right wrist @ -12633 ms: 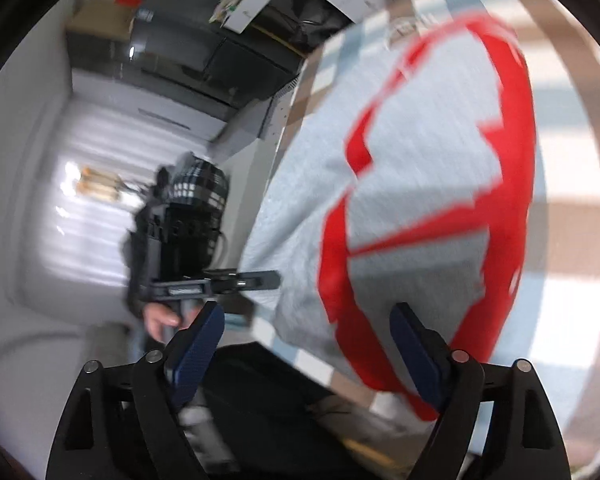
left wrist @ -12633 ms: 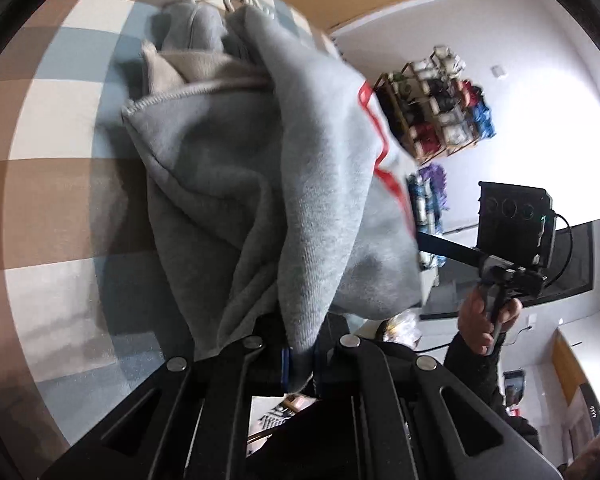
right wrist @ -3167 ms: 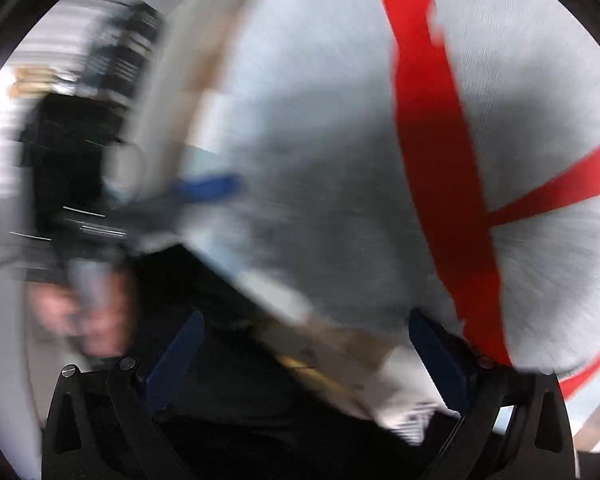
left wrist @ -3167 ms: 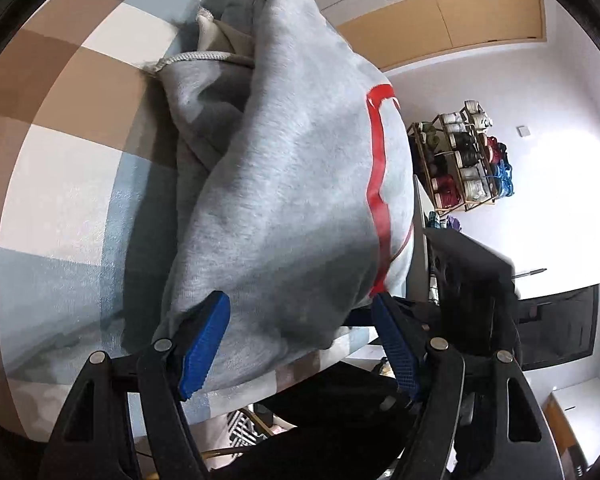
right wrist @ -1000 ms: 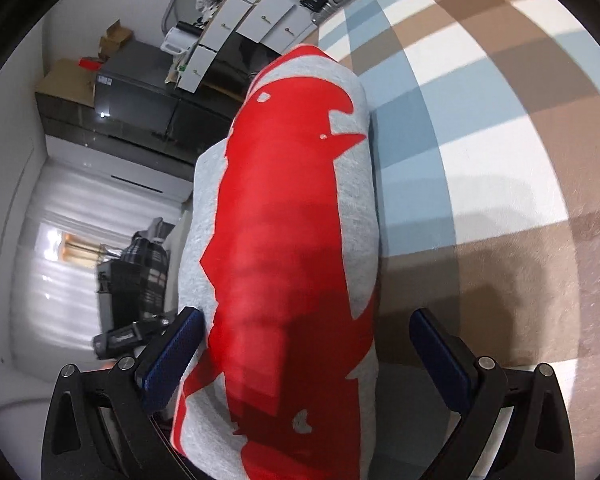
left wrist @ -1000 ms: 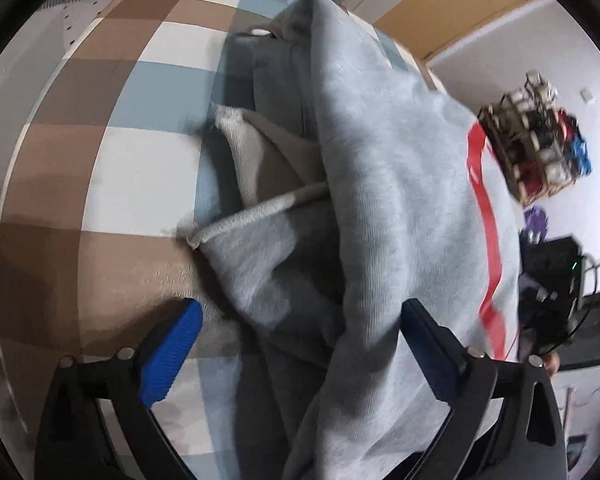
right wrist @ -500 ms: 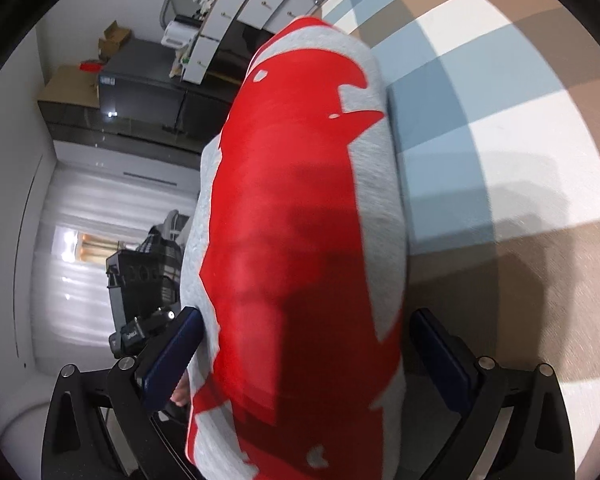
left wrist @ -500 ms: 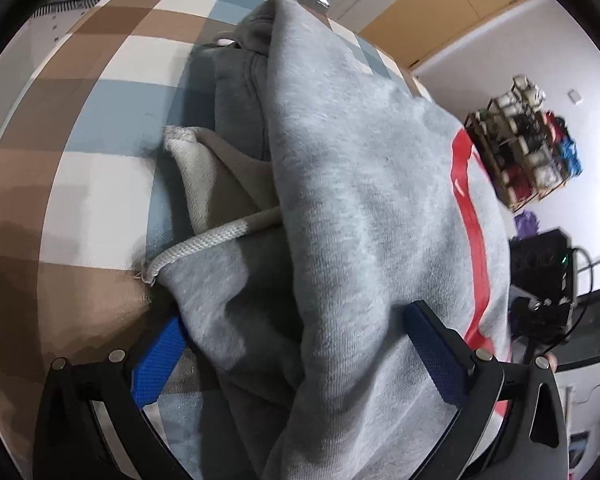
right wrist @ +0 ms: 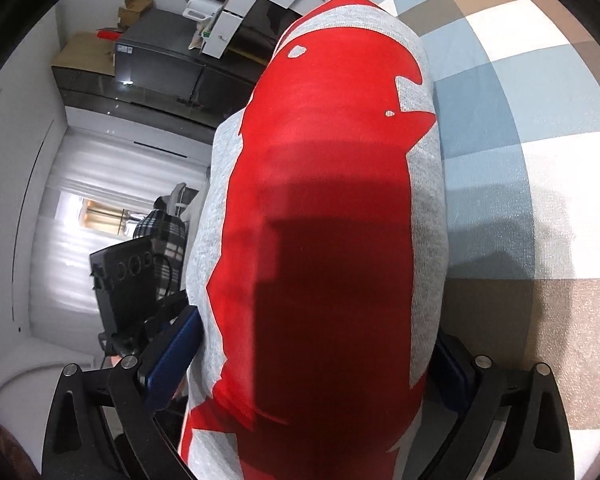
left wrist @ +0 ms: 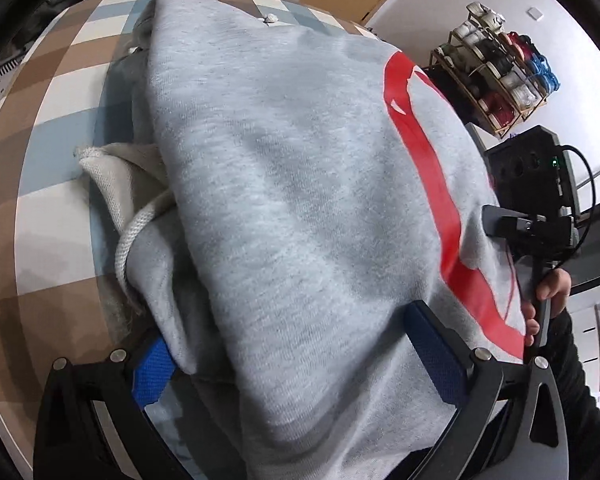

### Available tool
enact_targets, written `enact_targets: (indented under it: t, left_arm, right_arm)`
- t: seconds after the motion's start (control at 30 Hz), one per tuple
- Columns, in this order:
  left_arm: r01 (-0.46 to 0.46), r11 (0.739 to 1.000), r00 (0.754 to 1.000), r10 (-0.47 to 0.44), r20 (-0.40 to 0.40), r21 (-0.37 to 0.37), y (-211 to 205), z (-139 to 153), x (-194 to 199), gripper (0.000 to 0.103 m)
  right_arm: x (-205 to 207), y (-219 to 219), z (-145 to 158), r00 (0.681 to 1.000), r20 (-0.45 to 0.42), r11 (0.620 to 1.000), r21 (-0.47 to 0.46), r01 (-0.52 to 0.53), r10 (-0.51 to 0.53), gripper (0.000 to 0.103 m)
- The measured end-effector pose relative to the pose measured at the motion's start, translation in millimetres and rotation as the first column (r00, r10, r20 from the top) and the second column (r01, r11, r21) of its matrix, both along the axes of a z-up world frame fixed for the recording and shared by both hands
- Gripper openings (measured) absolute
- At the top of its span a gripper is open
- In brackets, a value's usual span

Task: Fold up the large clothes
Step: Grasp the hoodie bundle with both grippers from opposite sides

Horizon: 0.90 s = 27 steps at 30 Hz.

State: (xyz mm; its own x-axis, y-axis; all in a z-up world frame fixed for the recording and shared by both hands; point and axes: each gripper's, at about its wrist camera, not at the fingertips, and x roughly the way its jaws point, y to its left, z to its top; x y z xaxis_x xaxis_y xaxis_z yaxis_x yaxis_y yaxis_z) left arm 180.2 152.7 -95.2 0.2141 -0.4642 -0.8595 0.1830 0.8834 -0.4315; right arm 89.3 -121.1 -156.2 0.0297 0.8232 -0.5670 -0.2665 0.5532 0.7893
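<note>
state: one grey sweatshirt (left wrist: 300, 208) lies bundled on the checked table (left wrist: 48, 200), red print up | claws: your left claw (left wrist: 296, 364) and right claw (right wrist: 312, 364) both spread wide, straddling its near edge, gripping nothing | risk: closing now could pinch only the top layer, so the fold may slide apart | count: one garment, two claws

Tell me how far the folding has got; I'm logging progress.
Done: the grey fleece sweatshirt with red print is already a compact bundle on the checked brown, blue and white cloth. In hand: the left hand-held gripper and the right hand-held gripper straddle its ends, jaws wide. Left: a cream inner layer and drawstring stick out and probably need tucking.
</note>
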Motion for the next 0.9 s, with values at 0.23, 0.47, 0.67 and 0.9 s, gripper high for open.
enact_targets:
  t: [0.23,0.47,0.67,0.9]
  left_arm:
    - [-0.031,0.999,0.999,0.032,-0.009,0.010,0.0,-6.3,0.0,0.101]
    - [-0.035,0.999,0.999,0.035,-0.004,-0.010,-0.1,-2.7,-2.4,0.090]
    - [-0.043,0.998,0.999,0.045,0.021,-0.056,6.5,4.4,-7.3,0.058]
    - [-0.017,0.998,0.994,0.011,0.110,0.055,-7.6,10.1,-16.4,0.052]
  right_arm:
    - [-5.0,-5.2,1.0,1.000,0.025,1.000,-0.003,0.008,-0.008,0.100]
    - [-6.1,-7.4,0.7,1.000,0.024,1.000,-0.004,0.019,-0.019,0.099]
    - [-4.9,-11.5,0.3,0.999,0.001,0.999,0.014,0.041,-0.041,0.086]
    - [-8.6,-5.5,8.1,0.998,0.046,0.999,0.010,0.036,-0.036,0.079]
